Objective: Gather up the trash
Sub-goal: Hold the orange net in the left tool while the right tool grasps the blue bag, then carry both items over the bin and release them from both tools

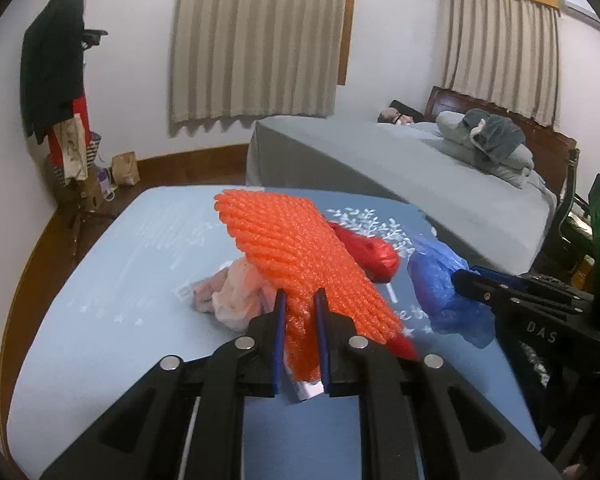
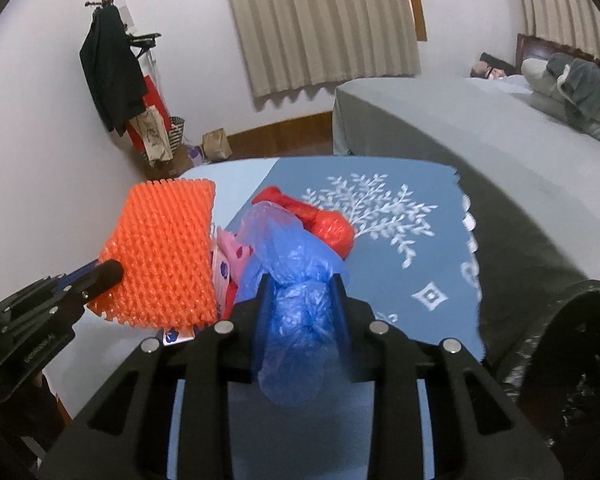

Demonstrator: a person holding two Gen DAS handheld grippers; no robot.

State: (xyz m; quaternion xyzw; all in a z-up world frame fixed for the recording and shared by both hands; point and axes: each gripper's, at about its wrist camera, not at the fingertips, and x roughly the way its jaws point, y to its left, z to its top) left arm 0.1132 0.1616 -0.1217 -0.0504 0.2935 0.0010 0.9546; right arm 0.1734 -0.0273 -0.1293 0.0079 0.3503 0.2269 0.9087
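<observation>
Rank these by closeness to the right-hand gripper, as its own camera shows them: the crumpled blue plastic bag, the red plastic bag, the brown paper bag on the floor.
1. Crumpled blue plastic bag: pinched in the right gripper.
2. Red plastic bag: just beyond, on the blue tablecloth.
3. Brown paper bag: far back, on the floor by the wall.

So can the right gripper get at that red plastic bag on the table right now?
Probably not yet. The right gripper is shut on the blue plastic bag, so its jaws are full. The red plastic bag lies just ahead on the table with nothing covering it.
</observation>
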